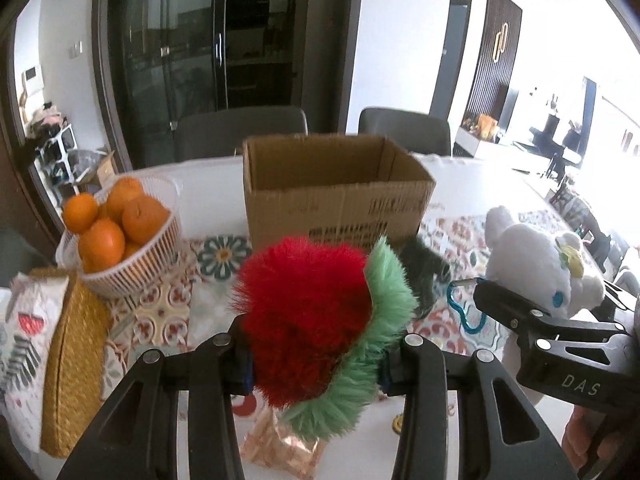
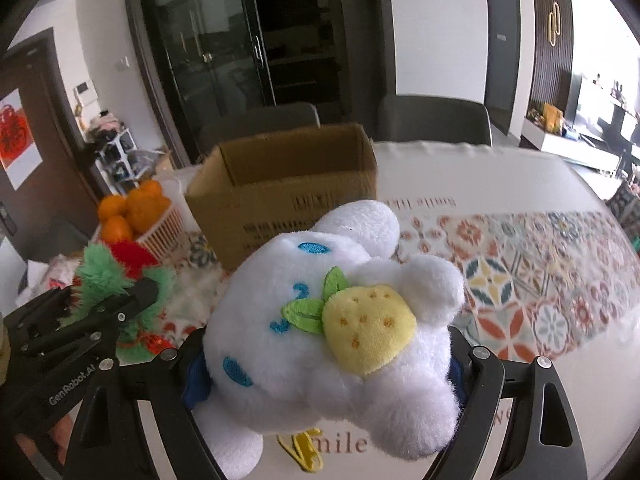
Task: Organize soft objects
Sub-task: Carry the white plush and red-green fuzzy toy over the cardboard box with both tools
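While both toys are lifted above the table [image 2: 500, 184], the open cardboard box [image 1: 336, 208] stands straight ahead of the two grippers, in the upper middle of each frame. At the left of the left wrist view, a white basket of oranges [image 1: 120, 236] sits beside the box. In the lower middle, the left gripper [image 1: 316, 356] is clamped on the red and green fluffy toy [image 1: 312, 320], with the pads pressing its sides. At the right of this view, the right gripper [image 2: 328, 364] holds the white plush toy [image 2: 340, 320]; its jaws stand wide but squeeze the plush body between them. The long side of the box runs across the frame, and its opening faces up. The left gripper seems a little nearer to the box, though the curved lens makes this hard to judge. I think the next move is forward and over the near wall, then release.
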The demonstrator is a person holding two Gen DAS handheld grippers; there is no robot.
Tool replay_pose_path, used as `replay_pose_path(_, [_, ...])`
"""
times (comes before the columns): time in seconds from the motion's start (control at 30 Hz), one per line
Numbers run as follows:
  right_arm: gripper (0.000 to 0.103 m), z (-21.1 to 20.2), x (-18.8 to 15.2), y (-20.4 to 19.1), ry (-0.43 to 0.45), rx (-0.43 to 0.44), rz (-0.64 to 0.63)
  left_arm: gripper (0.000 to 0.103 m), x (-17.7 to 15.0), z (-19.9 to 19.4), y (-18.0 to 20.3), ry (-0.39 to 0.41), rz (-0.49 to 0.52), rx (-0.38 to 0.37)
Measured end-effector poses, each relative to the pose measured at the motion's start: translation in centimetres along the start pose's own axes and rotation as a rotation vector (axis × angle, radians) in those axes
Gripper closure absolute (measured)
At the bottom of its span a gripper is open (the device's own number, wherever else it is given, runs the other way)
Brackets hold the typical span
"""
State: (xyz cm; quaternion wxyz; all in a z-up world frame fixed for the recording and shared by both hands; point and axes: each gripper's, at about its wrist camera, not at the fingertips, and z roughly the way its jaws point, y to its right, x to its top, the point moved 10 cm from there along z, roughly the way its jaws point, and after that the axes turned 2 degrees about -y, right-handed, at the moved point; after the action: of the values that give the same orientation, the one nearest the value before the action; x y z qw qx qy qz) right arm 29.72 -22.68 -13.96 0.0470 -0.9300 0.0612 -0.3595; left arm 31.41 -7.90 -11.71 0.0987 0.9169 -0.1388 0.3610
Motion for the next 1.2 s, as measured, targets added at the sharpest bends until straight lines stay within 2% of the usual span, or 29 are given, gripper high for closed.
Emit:
replay_pose_path(0.3, [0.016, 0.1, 5.1, -0.6, 0.053, 0.045, -0.01, 0.061, 5.0, -0.2, -0.4, 0.061, 0.002, -0.025])
replay_pose_path(0.7, [0.016, 2.6, 12.8, -0.2, 0.068, 0.084, -0.029, 0.061, 12.0, 0.7, -0.7, 0.153, 0.07, -0.001])
replay_pose_path(0.93, [0.016, 5.7, 16.0, -0.6, 0.021, 0.107, -0.051, 0.06, 15.0, 3.2, -1.0, 0.14, 0.071, -0.022])
replay_pose_path(1.2, [0.016, 10.5, 17.4, -0.5, -0.069, 0.138, -0.069, 0.06, 16.6, 8.1, -2.0, 0.054, 0.039, -0.051])
